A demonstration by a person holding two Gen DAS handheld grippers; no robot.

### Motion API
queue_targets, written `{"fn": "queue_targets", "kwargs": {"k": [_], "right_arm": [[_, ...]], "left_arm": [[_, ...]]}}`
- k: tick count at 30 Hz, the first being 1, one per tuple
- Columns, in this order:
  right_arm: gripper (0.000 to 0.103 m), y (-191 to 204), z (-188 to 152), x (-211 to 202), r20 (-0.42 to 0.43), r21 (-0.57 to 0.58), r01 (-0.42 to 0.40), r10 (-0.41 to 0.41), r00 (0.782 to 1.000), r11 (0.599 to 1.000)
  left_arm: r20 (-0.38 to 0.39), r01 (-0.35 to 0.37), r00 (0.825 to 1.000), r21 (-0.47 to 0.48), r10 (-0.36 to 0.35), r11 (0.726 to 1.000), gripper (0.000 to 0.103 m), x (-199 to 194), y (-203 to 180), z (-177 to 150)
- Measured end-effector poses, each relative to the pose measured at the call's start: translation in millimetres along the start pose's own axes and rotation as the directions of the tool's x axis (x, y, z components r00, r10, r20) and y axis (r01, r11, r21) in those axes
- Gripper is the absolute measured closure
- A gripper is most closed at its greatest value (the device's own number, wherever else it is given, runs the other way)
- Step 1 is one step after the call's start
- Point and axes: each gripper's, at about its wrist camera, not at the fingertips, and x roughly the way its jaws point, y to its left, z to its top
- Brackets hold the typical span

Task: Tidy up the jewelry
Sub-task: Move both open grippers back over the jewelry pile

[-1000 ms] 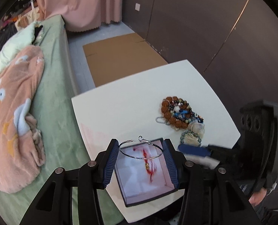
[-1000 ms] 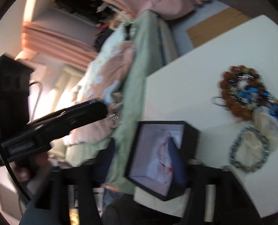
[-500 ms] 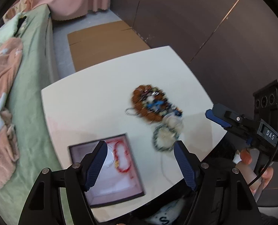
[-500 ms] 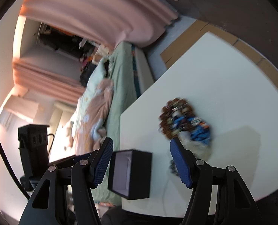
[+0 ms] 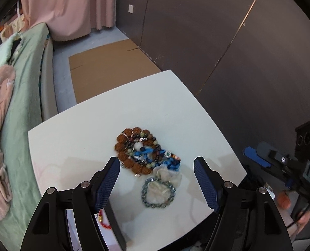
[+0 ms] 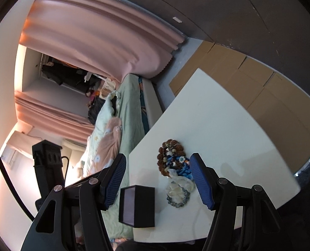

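A pile of jewelry lies mid-table: brown bead strands tangled with blue and mixed beads. Just in front of it a grey bead bracelet rings a cream lump. My left gripper hovers above these, open, nothing between its fingers. A red bracelet shows in the black box behind the left finger. In the right wrist view my right gripper is open and empty, held back from the table edge. The black box, the pile and the grey bracelet lie ahead of it.
The white table stands beside a green bed with a peach blanket. Flat cardboard covers the floor beyond it. A dark wall runs along the right. A hand holds the right gripper's body off the table's right edge.
The left gripper let a silver bangle go into the box, opened wide and moved right over the pile. The right gripper drew back from the box and rolled.
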Motion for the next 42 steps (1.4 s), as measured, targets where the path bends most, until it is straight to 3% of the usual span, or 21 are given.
{"fn": "queue_targets", "kwargs": {"k": [10, 14, 21, 26, 28, 34, 38, 42], "right_arm": [[0.039, -14, 7, -10, 0.003, 0.009, 0.03, -0.03, 1.0, 1.0], [0.039, -19, 10, -12, -0.002, 0.018, 0.041, -0.041, 0.999, 0.999], [0.039, -25, 17, -10, 0.004, 0.037, 0.056, -0.056, 0.998, 0.998], [0.039, -30, 21, -6, 0.006, 0.061, 0.063, -0.064, 0.998, 0.996], [0.039, -31, 21, -3, 0.002, 0.073, 0.069, -0.069, 0.998, 0.995], [0.039, -22, 18, 4, -0.006, 0.077, 0.124, -0.124, 0.992, 0.989], [0.039, 1, 11, 17, -0.004, -0.01, 0.174, -0.174, 0.985, 0.985], [0.039, 14, 1, 42, -0.054, -0.064, 0.197, -0.2, 0.978, 0.978]], "left_arm": [[-0.014, -0.004, 1.0, 0.033, 0.004, 0.999, 0.029, 39, -24, 10], [-0.019, 0.025, 1.0, 0.014, -0.025, 1.0, 0.029, 50, -25, 16], [0.04, 0.062, 0.997, -0.013, -0.062, 0.998, 0.029, 50, -24, 32], [0.088, 0.178, 0.981, -0.074, -0.172, 0.981, 0.029, 40, -5, 37], [0.121, 0.177, 0.979, -0.099, -0.165, 0.979, 0.029, 32, 6, 39], [0.146, 0.162, 0.978, -0.06, -0.152, 0.985, 0.029, 17, 28, 30], [0.145, 0.195, 0.973, -0.106, -0.179, 0.975, 0.029, 22, 56, 13], [0.14, 0.207, 0.972, -0.128, -0.189, 0.97, 0.029, 27, 74, 2]]}}
